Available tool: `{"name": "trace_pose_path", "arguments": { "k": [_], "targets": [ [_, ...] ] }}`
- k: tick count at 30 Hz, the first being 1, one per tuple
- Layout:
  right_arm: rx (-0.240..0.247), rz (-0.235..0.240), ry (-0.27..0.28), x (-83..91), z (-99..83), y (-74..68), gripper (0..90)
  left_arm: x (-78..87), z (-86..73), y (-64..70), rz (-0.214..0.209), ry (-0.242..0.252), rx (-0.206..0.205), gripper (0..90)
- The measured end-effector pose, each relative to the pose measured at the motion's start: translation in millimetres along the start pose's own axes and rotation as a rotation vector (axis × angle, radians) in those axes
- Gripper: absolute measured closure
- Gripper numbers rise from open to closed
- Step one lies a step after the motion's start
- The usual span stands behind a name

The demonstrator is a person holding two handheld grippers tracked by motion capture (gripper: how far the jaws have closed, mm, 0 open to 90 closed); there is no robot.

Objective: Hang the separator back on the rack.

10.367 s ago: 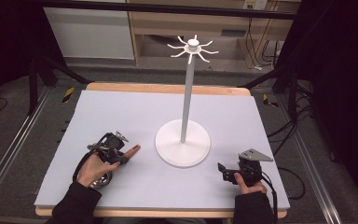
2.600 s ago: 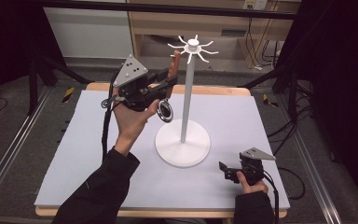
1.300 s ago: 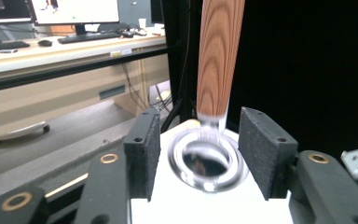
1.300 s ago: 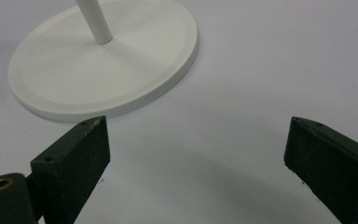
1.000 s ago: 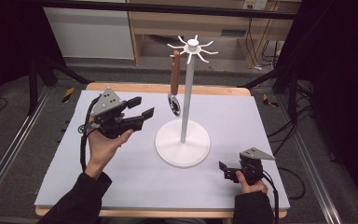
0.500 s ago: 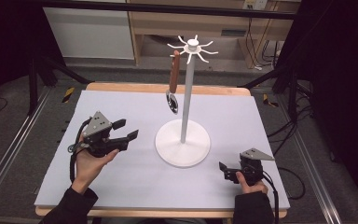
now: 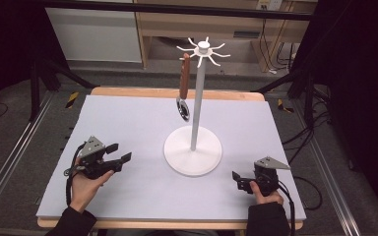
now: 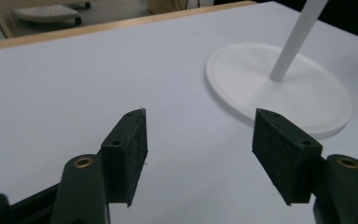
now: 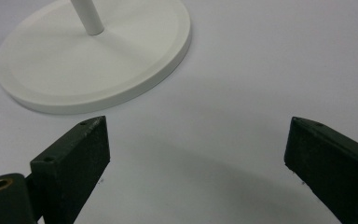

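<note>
A white stand [image 7: 193, 156] with a round base and a tall pole stands mid-table; its top [image 7: 204, 48] carries radiating hooks. From a left hook hangs a utensil with a brown wooden handle [image 7: 184, 78] and a metal head [image 7: 182, 109]. My left gripper [image 7: 119, 153] rests low at the table's front left, open and empty, its jaws spread toward the stand's base [image 8: 279, 88]. My right gripper [image 7: 236, 180] sits at the front right, open and empty, with the base [image 9: 93, 60] just beyond its jaws.
The table has a pale lavender mat [image 7: 128, 123] over a wooden top. Dark metal rails run along both sides on the floor. A wooden shelf unit and cables stand behind the table.
My left gripper has let go of the utensil, which now hangs on the stand, and has come down and back to the front left of the table. The right gripper has stayed put.
</note>
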State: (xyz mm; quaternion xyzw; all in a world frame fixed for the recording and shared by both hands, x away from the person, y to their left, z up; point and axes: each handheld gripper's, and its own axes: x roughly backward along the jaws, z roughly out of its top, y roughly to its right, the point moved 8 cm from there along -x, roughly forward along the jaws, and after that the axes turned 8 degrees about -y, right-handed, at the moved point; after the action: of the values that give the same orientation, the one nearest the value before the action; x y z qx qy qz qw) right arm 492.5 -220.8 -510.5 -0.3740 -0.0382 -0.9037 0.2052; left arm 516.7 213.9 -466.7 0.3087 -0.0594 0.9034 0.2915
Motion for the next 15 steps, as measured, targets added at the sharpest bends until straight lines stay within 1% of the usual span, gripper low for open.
{"name": "trace_pose_path", "arguments": {
  "k": [1, 2, 5, 6, 7, 8, 9, 12, 15],
  "targets": [
    [0.0, 0.0, 0.0, 0.0, 0.0, 0.0, 7.2, 0.0, 0.0, 0.0, 0.0, 0.0, 0.0, 35.1],
    [0.005, -0.003, 0.002, 0.0, 0.1, 1.1, 7.2, 1.2, -3.7, -5.1, 0.014, 0.0, 0.006, 35.1],
    [0.003, -0.005, 0.003, 0.4, -0.5, 2.6, 7.2, 4.5, -14.5, -18.1, 0.033, -0.002, 0.045, 34.5],
    [0.001, -0.01, -0.001, 0.3, -1.7, 4.7, 7.2, 6.0, -21.7, -25.6, 0.051, -0.013, 0.06, 34.2],
    [0.001, -0.01, -0.001, 0.3, -1.7, 4.7, 7.2, 6.0, -21.7, -25.6, 0.051, -0.013, 0.06, 34.1],
    [-0.01, -0.015, -0.004, 0.9, -3.0, 6.2, 7.2, 7.9, -29.6, -32.6, 0.076, -0.025, 0.065, 33.8],
    [-0.01, -0.015, -0.004, 0.9, -3.0, 6.2, 7.2, 7.9, -29.6, -32.6, 0.076, -0.025, 0.065, 33.6],
    [-0.005, -0.02, 0.0, 2.2, -3.9, 8.3, 7.2, 10.4, -42.8, -44.5, 0.126, -0.05, 0.069, 33.5],
    [-0.005, -0.018, -0.005, 2.1, -4.7, 7.7, 7.2, 9.7, -48.2, -55.6, 0.149, -0.06, 0.103, 33.2]
  ]
}}
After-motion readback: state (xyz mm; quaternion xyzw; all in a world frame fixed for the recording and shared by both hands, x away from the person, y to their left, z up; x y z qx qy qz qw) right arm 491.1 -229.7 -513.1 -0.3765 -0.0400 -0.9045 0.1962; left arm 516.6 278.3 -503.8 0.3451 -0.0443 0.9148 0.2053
